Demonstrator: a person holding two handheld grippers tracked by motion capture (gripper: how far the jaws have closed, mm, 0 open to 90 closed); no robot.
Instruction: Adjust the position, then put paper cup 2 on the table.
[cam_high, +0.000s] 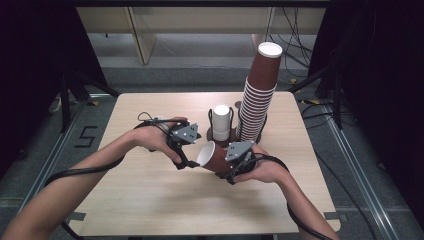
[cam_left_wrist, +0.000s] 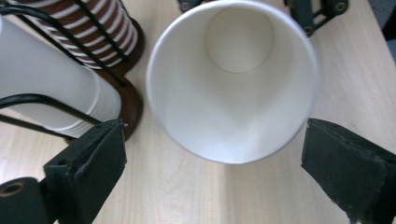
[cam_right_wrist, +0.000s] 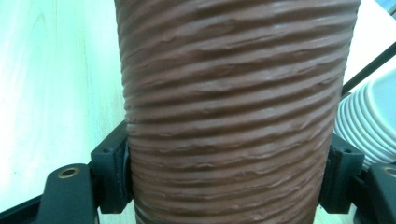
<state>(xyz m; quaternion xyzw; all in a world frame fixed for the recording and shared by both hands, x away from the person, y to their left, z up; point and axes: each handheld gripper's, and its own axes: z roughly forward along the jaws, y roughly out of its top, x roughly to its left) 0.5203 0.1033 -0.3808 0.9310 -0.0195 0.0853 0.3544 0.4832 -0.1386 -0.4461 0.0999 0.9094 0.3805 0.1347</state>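
Two hand-held grippers over desk (cam_high: 150, 200): right hand-held gripper (cam_high: 231, 165) clamps brown ribbed cup (cam_high: 212, 156) on its side; left hand-held gripper (cam_high: 186, 162) jaws apart, w/ nothing gripped, facing cup's mouth.

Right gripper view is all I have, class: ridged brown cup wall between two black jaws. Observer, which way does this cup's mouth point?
Observer: The brown cup lies tilted, its white mouth facing the left gripper.
Operator: Is the left gripper gripping it?
Observer: No. In the left gripper view its jaws stand wide, either side of the cup's rim, not touching.
Operator: What stands behind?
Observer: A tall stack of brown cups in a wire holder, and a shorter white stack beside it.
Operator: Who holds the cup, then?
Observer: The right gripper alone, clamped around its body.
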